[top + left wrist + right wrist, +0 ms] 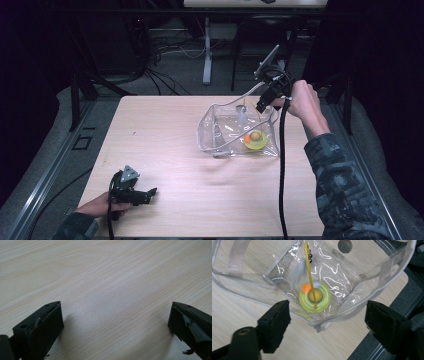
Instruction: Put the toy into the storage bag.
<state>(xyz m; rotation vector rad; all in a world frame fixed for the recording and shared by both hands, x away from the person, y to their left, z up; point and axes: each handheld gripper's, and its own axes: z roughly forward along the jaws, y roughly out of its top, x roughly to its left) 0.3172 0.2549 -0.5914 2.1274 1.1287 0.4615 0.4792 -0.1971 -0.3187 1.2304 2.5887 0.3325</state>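
Bag point(287, 270) of clear plastic holds one yellow-green ring toy point(315, 297)

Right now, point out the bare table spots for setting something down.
Free: the wide stretch of table left of the bag, and the near strip between the left claw and the right cable. Crowded: the far right corner, where the bag holds the ring toy under the right claw.

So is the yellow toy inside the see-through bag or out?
Inside. The yellow toy lies on the bottom of the clear bag, seen through its open top.
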